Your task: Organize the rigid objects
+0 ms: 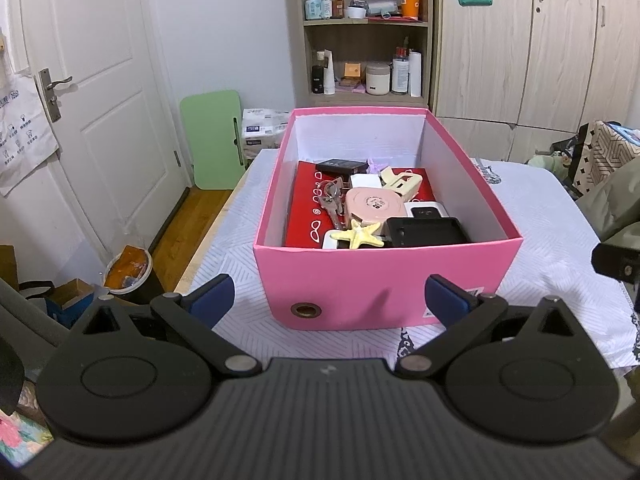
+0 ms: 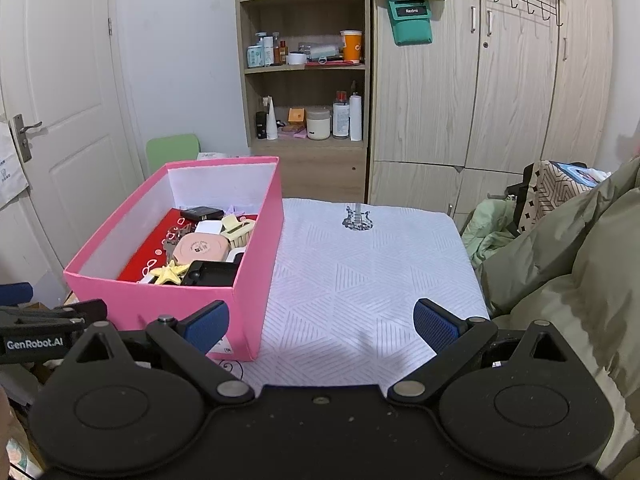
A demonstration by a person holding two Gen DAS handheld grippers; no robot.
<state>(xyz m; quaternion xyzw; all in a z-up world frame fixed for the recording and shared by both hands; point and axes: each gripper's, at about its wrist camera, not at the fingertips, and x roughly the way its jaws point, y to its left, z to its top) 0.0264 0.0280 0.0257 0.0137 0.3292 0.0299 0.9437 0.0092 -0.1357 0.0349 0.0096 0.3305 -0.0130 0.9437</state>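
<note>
A pink box (image 1: 384, 280) stands on a white patterned tablecloth (image 1: 552, 248). Inside lie a yellow starfish (image 1: 362, 235), a round pink case (image 1: 374, 203), keys (image 1: 332, 200), a black case (image 1: 426, 232), a dark box (image 1: 341, 166), a cream clip (image 1: 402, 182) and a red book (image 1: 308, 208). My left gripper (image 1: 340, 300) is open and empty, just in front of the box's near wall. The box also shows in the right wrist view (image 2: 248, 280), at the left. My right gripper (image 2: 322, 322) is open and empty over the cloth (image 2: 368, 264), right of the box.
A shelf unit (image 2: 304, 92) with bottles and jars stands behind the table, next to a wooden wardrobe (image 2: 500, 92). A white door (image 1: 92, 92) and a bin (image 1: 130, 270) are at the left. Olive bedding and bags (image 2: 568, 248) lie at the right.
</note>
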